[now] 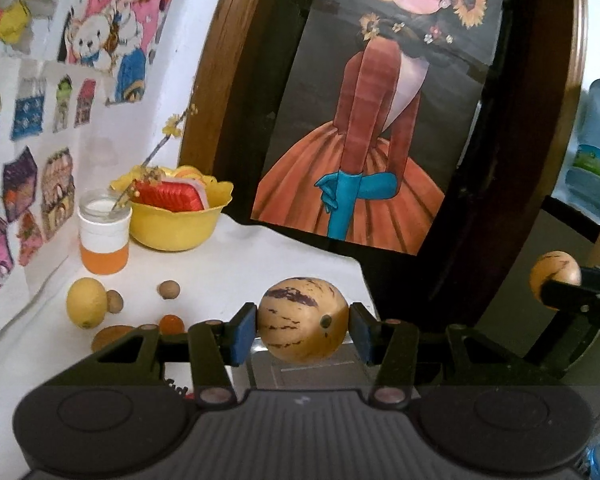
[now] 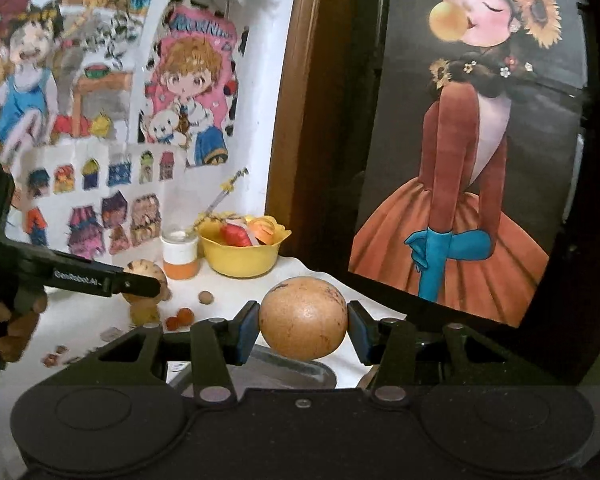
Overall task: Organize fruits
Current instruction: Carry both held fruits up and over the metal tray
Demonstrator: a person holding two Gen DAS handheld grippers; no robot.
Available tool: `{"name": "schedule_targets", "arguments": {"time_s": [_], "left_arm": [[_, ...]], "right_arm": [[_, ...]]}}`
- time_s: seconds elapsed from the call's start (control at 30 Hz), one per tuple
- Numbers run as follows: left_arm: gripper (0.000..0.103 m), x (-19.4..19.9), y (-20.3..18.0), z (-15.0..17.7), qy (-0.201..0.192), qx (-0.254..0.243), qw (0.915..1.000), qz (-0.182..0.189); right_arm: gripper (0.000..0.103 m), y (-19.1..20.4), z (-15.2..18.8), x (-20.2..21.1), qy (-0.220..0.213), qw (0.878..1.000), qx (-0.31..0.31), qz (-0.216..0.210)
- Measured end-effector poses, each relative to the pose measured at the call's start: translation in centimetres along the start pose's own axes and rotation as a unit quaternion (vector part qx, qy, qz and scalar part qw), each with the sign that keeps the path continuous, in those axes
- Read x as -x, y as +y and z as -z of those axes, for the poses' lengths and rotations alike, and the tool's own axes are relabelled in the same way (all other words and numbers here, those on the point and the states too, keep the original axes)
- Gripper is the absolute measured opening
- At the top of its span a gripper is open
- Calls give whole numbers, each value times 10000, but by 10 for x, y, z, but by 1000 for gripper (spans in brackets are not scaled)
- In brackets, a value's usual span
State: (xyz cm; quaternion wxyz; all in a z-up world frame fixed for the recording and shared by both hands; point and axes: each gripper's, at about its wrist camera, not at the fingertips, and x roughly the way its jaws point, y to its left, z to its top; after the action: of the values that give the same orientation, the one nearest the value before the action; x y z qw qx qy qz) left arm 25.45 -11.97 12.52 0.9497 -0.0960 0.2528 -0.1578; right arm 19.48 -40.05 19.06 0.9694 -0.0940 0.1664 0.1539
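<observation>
My left gripper (image 1: 303,330) is shut on a tan pepino melon with purple streaks (image 1: 302,319), held above a metal tray (image 1: 300,372). My right gripper (image 2: 303,326) is shut on a second, plainer tan melon (image 2: 303,317), also over a metal tray (image 2: 292,372). Each gripper shows in the other's view: the right one with its melon (image 1: 555,274) at the far right, the left one with its melon (image 2: 146,276) at the left. On the white table lie a yellow lemon (image 1: 86,302), small brown nuts (image 1: 168,289) and small orange fruits (image 1: 171,323).
A yellow bowl (image 1: 176,224) with a red packet and an orange-and-white jar (image 1: 105,236) stand at the back. A large wood-framed picture (image 1: 364,128) leans behind the table's right edge. Cartoon stickers cover the white wall (image 1: 28,128) on the left. A hand (image 2: 16,320) holds the left gripper.
</observation>
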Motion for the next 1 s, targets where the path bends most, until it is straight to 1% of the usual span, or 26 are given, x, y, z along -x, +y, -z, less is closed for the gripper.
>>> {"name": "schedule_targets", "arguments": {"time_s": [0.1, 0.2, 0.37, 0.53, 0.73, 0.9, 1.0], "left_arm": [[54, -24, 7, 4, 118, 35, 9999, -2], [54, -46, 12, 10, 250, 68, 9997, 37], [54, -82, 24, 19, 496, 277, 9982, 165], [54, -106, 24, 24, 596, 142, 9980, 158], [54, -131, 21, 31, 784, 92, 9968, 135], [54, -143, 18, 35, 904, 30, 9959, 15], [54, -149, 16, 37, 979, -53, 9951, -100]], "right_arm": [[49, -2, 9, -30, -47, 9999, 88, 21], [49, -4, 21, -62, 11, 10000, 86, -7], [49, -1, 44, -112, 314, 9991, 13, -269], [49, 3, 61, -151, 560, 9977, 57, -386], [49, -1, 81, -187, 806, 9957, -35, -465], [49, -3, 94, -210, 1059, 9932, -26, -492], [49, -3, 97, -214, 1112, 9926, -21, -489]]}}
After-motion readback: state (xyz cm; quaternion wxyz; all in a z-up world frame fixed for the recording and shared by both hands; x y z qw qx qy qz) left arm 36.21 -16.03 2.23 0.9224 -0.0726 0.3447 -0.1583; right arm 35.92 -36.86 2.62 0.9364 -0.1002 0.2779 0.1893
